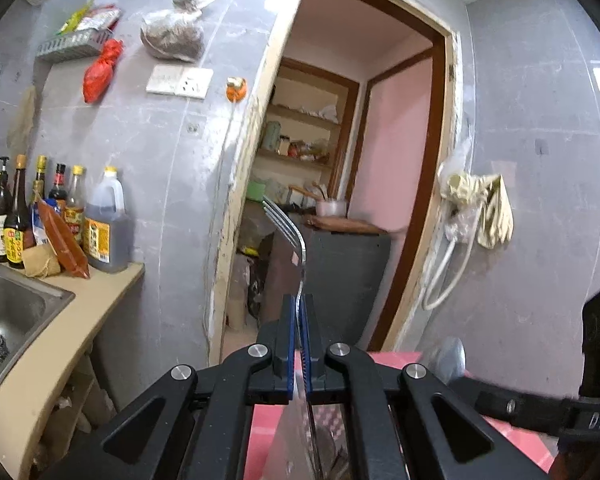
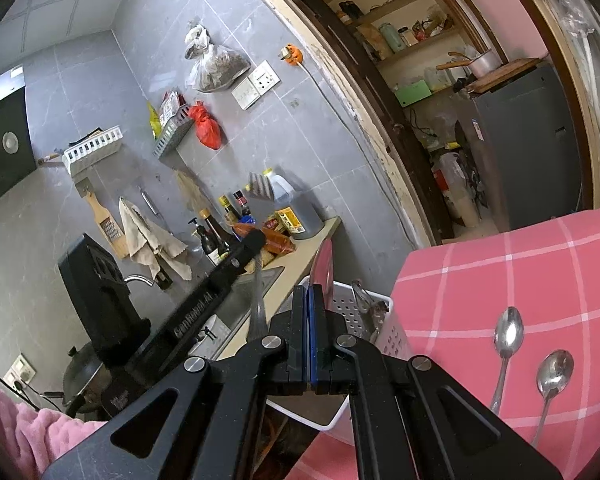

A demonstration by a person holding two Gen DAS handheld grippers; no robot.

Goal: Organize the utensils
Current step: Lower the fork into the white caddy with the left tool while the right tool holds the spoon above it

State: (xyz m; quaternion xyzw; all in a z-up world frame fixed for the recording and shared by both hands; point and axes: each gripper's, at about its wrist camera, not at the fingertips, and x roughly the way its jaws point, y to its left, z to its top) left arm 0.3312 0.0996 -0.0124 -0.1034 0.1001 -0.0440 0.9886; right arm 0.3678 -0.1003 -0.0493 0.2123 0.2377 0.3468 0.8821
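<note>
Fork [image 1: 288,228] first: the left gripper [image 1: 299,320] is clamped on its handle, tines held up in the air in front of the doorway, clear of any surface. The right gripper [image 2: 313,312] is clenched too, with a thin shiny blade-like utensil [image 2: 324,268] standing edge-on between its pads — probably a spoon or a knife seen from the side, though the angle is too poor to be sure. Just beyond and below the right gripper sits a white perforated basket [image 2: 384,312] at the edge of the pink checked cloth [image 2: 500,264], with what looks like some metal piece already inside. Two spoons [image 2: 528,352] lie loose on the cloth, side by side and well apart from the basket.

Judging by this, the sorting is partway through — two utensils are in hand and not yet put down, two more wait on the cloth, and the basket seems the likely place for all of them.
</note>
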